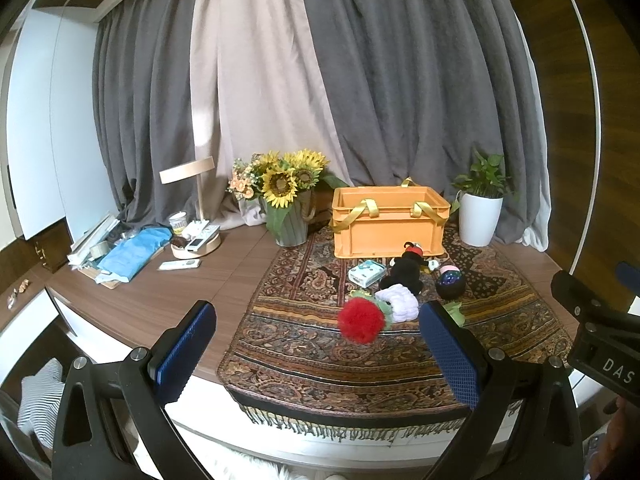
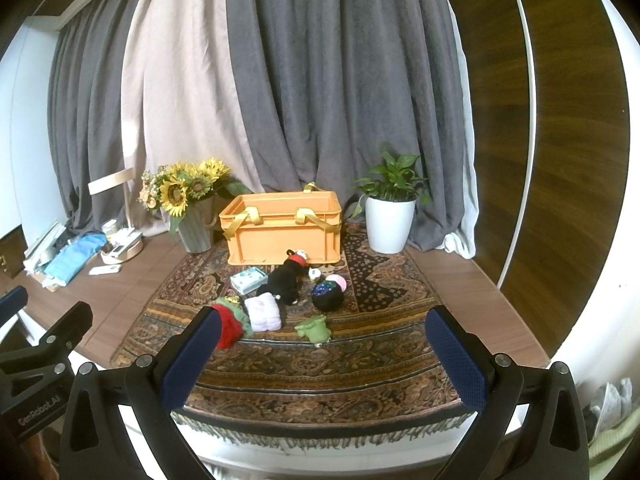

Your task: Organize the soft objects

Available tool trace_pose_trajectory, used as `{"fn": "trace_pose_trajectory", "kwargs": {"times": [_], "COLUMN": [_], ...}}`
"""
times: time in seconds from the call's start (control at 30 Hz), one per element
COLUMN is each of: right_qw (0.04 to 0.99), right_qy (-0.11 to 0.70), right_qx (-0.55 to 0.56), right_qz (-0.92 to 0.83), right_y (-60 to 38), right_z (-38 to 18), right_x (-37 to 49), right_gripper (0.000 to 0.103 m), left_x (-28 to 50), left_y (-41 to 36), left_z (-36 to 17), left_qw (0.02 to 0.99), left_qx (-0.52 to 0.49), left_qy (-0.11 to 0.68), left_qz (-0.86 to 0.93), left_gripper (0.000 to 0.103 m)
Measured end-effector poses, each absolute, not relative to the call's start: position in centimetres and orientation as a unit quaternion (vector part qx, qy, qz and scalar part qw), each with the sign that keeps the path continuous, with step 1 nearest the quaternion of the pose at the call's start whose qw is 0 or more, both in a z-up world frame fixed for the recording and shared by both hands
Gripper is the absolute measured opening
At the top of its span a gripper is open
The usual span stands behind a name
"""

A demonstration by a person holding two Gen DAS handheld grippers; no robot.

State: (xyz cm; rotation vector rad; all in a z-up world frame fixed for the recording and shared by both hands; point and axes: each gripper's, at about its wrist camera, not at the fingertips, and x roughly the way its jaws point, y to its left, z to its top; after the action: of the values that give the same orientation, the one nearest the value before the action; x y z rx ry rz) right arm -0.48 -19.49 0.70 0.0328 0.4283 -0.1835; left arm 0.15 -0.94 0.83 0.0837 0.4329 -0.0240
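An orange crate with yellow straps stands at the back of a patterned rug. In front of it lie soft things: a red fluffy ball, a folded white cloth, a black plush toy, a black round pouch, a green plush and a light blue tissue pack. My left gripper and right gripper hover open and hold nothing, short of the rug's front edge.
A sunflower bouquet in a grey pot stands left of the crate, a white potted plant right of it. A lamp, remotes and a blue cloth clutter the wooden desk's left side. Curtains hang behind.
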Motion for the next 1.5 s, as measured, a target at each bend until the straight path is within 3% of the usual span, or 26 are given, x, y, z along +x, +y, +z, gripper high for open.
{"fn": "trace_pose_trajectory", "kwargs": {"times": [0.83, 1.5], "right_qw": [0.969, 0.94], "right_qy": [0.225, 0.324], "right_qx": [0.02, 0.03], "right_qz": [-0.095, -0.104], "right_y": [-19.6, -19.7], "right_z": [-0.7, -8.3], "right_x": [1.3, 12.2], "right_gripper": [0.102, 0.102], "left_x": [2.3, 14.5], "left_y": [-1.1, -2.4], "left_z": [-0.7, -8.3], "left_qw": [0.971, 0.944], "left_qx": [0.041, 0.077], "left_qy": [0.235, 0.298], "left_qz": [-0.031, -0.116], "left_gripper": [0.103, 0.103]}}
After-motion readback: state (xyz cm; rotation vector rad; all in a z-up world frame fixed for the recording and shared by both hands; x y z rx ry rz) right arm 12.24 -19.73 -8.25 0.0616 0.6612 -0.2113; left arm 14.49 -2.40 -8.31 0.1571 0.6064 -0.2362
